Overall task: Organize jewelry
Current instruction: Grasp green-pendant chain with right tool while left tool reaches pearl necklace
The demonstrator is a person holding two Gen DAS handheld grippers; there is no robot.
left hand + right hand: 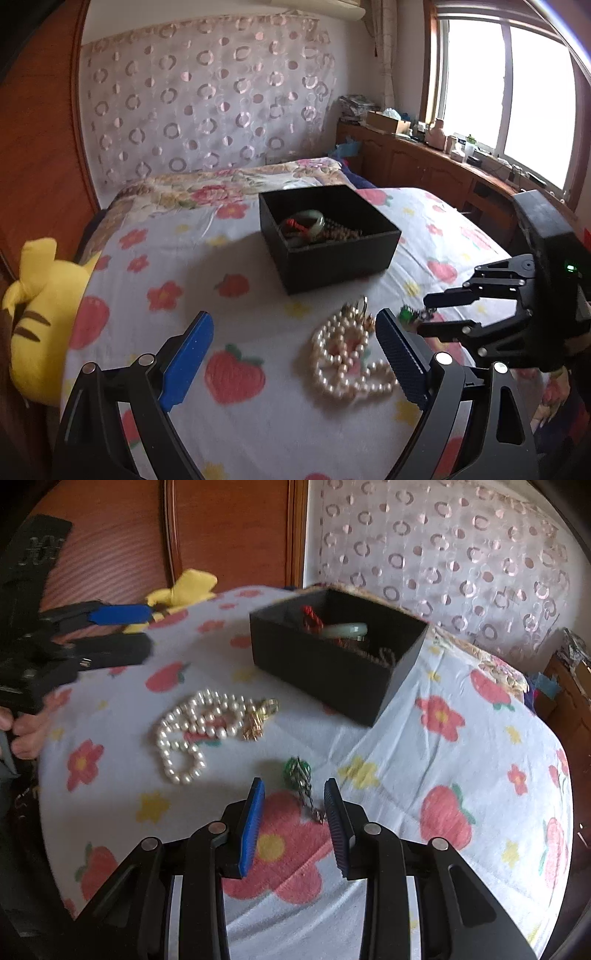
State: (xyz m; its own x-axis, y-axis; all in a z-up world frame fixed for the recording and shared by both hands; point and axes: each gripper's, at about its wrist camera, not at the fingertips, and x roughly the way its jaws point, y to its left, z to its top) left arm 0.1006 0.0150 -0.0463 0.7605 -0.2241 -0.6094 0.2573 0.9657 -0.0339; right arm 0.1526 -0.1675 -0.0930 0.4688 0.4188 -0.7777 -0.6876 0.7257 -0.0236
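Right tool (pixel 294 788) part open, empty, green pendant (pixel 298 771) between fingers. Left tool (pixel 293 325) wide open, empty, over pearl necklace (pixel 347 354) on bed (pixel 240 424).

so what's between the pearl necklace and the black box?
Only a gold clasp piece at the end of the pearl necklace, then bare sheet up to the black box, in the right wrist view.

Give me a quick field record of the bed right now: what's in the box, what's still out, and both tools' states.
surface: bedsheet with flower and strawberry print
box: black box, open top, on the sheet
in box: green bangle, red cord, dark beads
still out: pearl necklace with gold clasp; green pendant
left tool: open, near the pearls, holding nothing
right tool: open, pendant chain between its fingers, not gripped
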